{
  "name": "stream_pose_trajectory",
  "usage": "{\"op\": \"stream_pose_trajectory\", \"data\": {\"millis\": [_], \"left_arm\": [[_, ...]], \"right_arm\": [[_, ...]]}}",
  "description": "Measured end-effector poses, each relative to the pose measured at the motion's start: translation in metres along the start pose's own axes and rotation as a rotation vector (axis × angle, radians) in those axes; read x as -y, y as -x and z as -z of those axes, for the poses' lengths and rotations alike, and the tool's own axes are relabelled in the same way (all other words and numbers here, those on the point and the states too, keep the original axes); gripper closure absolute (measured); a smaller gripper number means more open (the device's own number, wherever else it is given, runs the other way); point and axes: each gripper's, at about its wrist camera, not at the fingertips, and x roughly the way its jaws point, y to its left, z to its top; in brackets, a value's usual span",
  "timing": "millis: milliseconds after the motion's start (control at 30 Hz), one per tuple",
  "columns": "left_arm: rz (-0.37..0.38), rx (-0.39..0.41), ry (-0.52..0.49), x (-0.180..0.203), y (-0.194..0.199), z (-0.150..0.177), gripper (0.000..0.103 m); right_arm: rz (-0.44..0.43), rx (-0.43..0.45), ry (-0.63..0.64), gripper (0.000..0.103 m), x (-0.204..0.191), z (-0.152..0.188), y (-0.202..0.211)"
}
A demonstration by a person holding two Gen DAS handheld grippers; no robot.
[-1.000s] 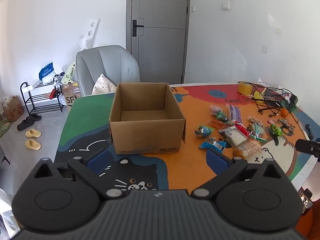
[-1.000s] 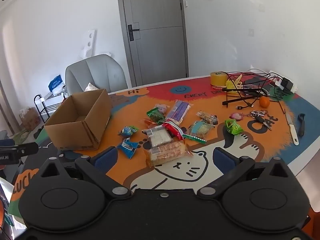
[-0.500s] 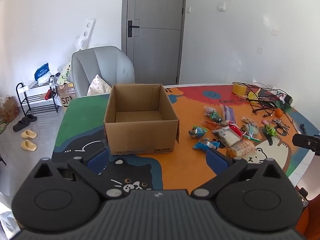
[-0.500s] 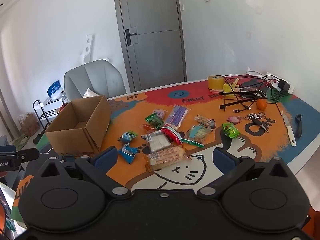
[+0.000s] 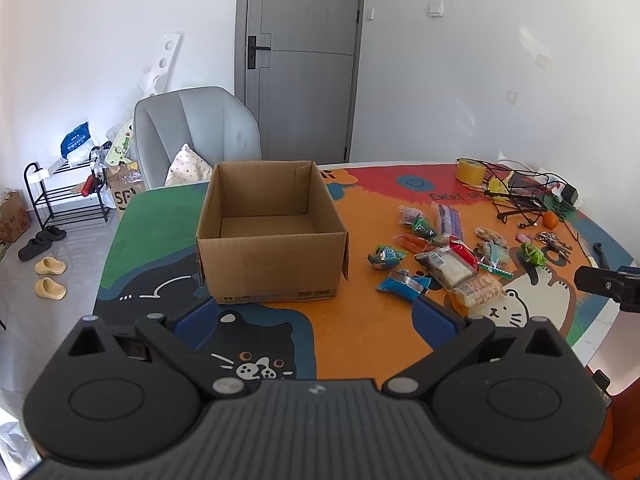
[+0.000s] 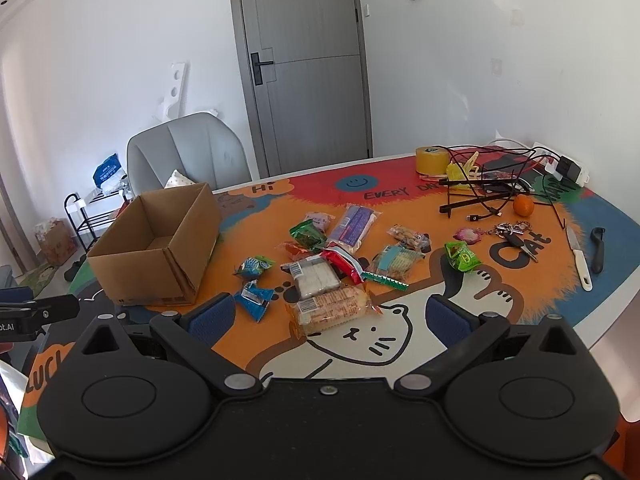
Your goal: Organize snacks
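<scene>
Left gripper (image 5: 316, 314): jaws released, holding nothing, above the counter (image 5: 360, 328).
Right gripper (image 6: 330, 314): jaws released, holding nothing.
Cardboard box (image 5: 272, 236): upright, beside the snacks (image 6: 332, 256).

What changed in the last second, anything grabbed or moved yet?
Nothing was grabbed or let go. Both cameras rose and pulled back a little, so more of the room shows. The left gripper and right gripper stayed open and empty. The cardboard box is still empty, and the snack packets lie in the same spots on the table mat.
</scene>
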Motion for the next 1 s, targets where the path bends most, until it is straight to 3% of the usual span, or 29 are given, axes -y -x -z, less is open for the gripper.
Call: {"op": "stream_pose_trajectory", "data": {"millis": [1000], "left_arm": [[0.033,-0.004,-0.010,0.0075,-0.0012,0.0022,0.001]], "right_arm": [[0.027,0.001,0.006,0.000,0.0043,-0.0021,-0.0001]]}}
